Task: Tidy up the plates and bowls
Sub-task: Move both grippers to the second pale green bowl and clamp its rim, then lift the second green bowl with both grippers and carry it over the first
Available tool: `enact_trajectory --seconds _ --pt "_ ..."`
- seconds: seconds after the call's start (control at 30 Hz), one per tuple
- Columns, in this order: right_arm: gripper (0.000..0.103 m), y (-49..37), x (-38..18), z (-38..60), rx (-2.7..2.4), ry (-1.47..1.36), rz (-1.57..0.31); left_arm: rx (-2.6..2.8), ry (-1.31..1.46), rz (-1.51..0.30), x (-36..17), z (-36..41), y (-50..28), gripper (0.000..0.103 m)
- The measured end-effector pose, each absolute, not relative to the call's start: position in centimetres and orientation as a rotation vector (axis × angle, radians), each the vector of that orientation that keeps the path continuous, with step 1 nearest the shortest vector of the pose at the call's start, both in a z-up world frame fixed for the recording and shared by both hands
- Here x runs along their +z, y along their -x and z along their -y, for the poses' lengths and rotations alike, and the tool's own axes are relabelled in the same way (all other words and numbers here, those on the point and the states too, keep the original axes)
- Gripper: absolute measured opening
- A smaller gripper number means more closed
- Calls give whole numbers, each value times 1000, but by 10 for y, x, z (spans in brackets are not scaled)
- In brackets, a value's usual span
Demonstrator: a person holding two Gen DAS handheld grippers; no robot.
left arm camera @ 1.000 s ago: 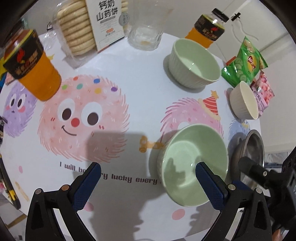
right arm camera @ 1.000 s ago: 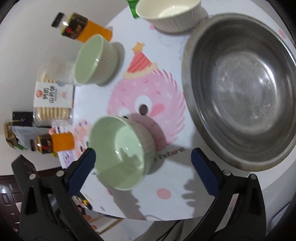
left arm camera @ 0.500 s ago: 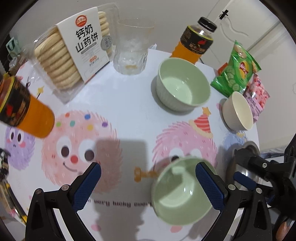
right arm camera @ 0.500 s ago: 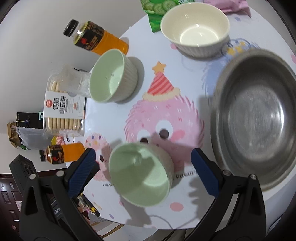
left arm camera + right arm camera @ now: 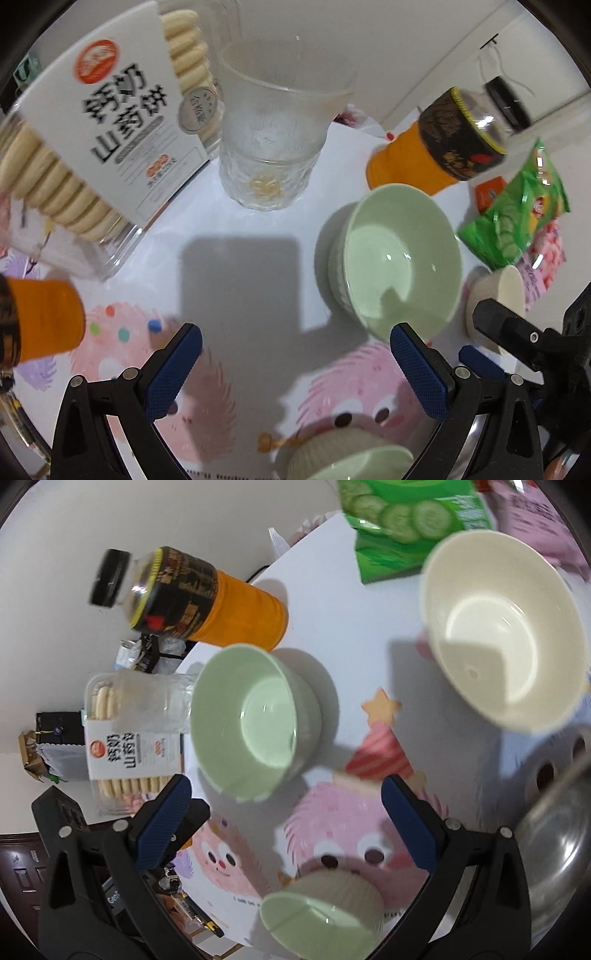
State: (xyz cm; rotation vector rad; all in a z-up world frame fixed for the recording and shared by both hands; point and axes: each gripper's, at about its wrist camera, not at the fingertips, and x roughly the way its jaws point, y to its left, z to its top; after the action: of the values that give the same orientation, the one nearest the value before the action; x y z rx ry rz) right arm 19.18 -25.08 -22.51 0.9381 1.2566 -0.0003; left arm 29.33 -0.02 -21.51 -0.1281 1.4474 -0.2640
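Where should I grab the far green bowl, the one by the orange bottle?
Grip the rim of the far green bowl, one finger inside and one outside the ribbed wall. It sits upright and empty, so come down from above on the near side. The orange bottle and the glass crowd its far side. The right gripper is open wide and already close.

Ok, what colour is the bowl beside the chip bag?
Cream white, the bowl beside the green chip bag; the right wrist view shows it best.

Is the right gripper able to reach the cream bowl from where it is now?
Probably yes. The right gripper is open and holds nothing, and the cream bowl stands ahead to its right with only bare tablecloth between.
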Motion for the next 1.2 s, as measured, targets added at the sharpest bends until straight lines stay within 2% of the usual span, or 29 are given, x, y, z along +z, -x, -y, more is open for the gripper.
enact_trajectory --seconds 0.27,0.33,0.37,0.4,0.43,0.5,0.53,0.6,0.63,0.67,0.7,0.73,0.9,1.2 --pt "102 -216 -242 253 4 -920 -1308 -245 78 -1469 -234 17 -304 102" --pt "102 -219 -245 253 9 -916 -1317 -245 52 -1445 -231 22 -305 97" --pt "101 -221 -246 253 11 -912 -1322 -246 41 -1444 -231 25 -306 87" --pt "94 -223 -247 253 12 -907 -1325 -246 34 -1445 -232 25 -306 72" --pt "90 -224 -247 253 11 -898 -1329 -246 34 -1448 -233 27 -307 68" --pt "67 -230 -249 249 12 -873 -1349 -262 63 -1452 -235 31 -309 53" --pt "61 -232 -250 249 14 -863 -1359 -279 77 -1454 -236 34 -309 49" --pt "34 -237 -251 245 19 -826 -1384 -303 88 -1453 -235 39 -312 31" --pt "28 -238 -251 244 17 -807 -1395 -312 92 -1443 -234 42 -311 26" --pt "22 -240 -250 243 8 -778 -1404 -328 95 -1440 -233 45 -310 16" --pt "17 -241 -248 242 2 -750 -1409 -339 93 -1437 -231 46 -312 14" --pt "17 -240 -247 242 1 -737 -1407 -331 75 -1433 -230 48 -311 14" --pt "18 -237 -240 242 29 -697 -1391 -345 90 -1430 -229 44 -307 13" --pt "18 -223 -210 229 75 -655 -1353 -358 69 -1364 -189 26 -279 13"
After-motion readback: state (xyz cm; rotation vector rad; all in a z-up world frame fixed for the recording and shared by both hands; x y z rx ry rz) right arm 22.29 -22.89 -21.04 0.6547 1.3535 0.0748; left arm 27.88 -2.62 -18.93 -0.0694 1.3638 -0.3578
